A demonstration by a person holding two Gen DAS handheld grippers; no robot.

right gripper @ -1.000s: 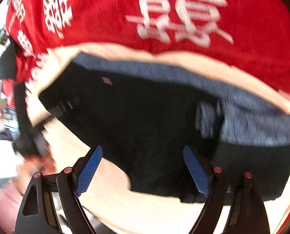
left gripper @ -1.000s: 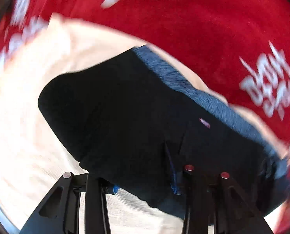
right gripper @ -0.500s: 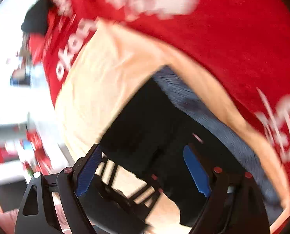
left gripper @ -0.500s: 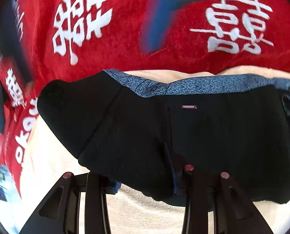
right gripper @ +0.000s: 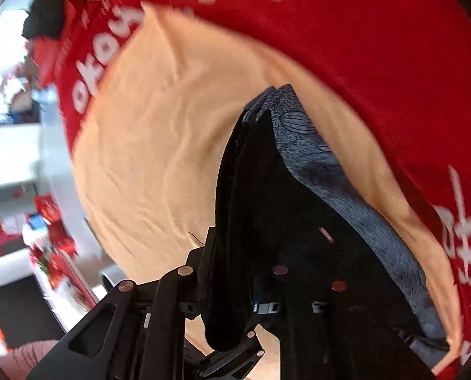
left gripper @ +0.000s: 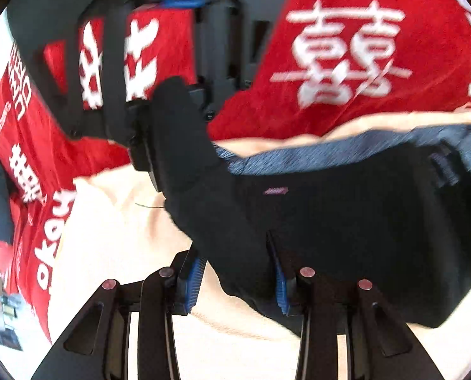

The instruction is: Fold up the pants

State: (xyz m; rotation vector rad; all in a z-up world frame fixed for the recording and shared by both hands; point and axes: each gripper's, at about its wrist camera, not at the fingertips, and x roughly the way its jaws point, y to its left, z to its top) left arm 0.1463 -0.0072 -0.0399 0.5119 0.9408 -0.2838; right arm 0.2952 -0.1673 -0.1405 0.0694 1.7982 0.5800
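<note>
- Left tongs: we see them still clamped on the near edge of the black pants, as a second ago.
- Right tongs: wide a second ago, now closing on a raised fold at the pants' end (cloth between the pads).
- Pants lie on the cream cloth over the red blanket; we judge both ends are now gripped, ready for folding over.

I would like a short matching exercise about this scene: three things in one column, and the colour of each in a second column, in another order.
Things:
1. pants
2. waistband
3. cloth with white characters

Colours:
A. red
B. black
C. speckled blue-grey

Pairs: 1-B, 2-C, 3-A
</note>
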